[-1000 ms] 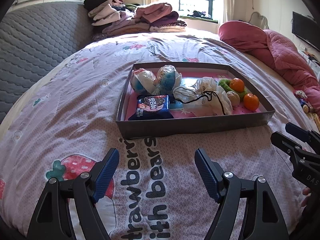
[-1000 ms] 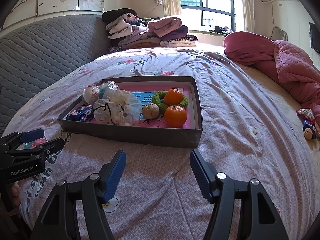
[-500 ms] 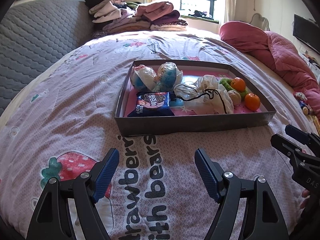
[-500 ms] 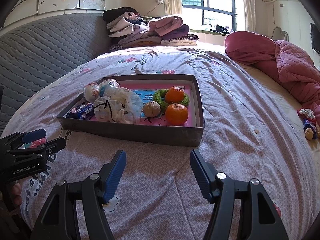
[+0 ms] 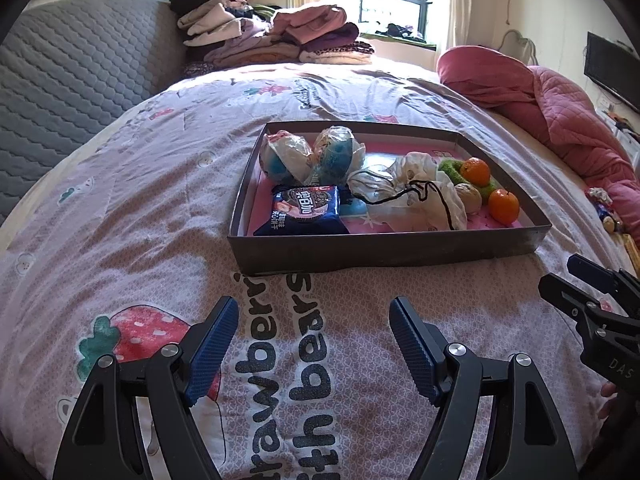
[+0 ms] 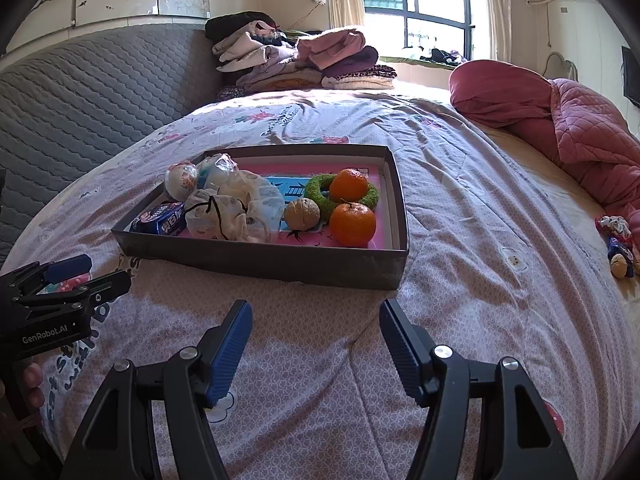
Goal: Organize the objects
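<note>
A shallow grey box with a pink floor lies on the bedspread. Inside it are a dark blue biscuit packet, two plastic-wrapped balls, a white drawstring bag, a walnut, a green ring and two oranges. My left gripper is open over the bedspread in front of the box, nothing between its fingers. My right gripper is open too, short of the box's near right corner.
Folded clothes are stacked at the head of the bed by a grey quilted headboard. A red quilt lies bunched at the right. Small toys sit near the bed's right edge. Printed bedspread lies between grippers and box.
Neither gripper has moved to speak of; the view tilts only slightly. Both stay open and the box's contents are unchanged.
</note>
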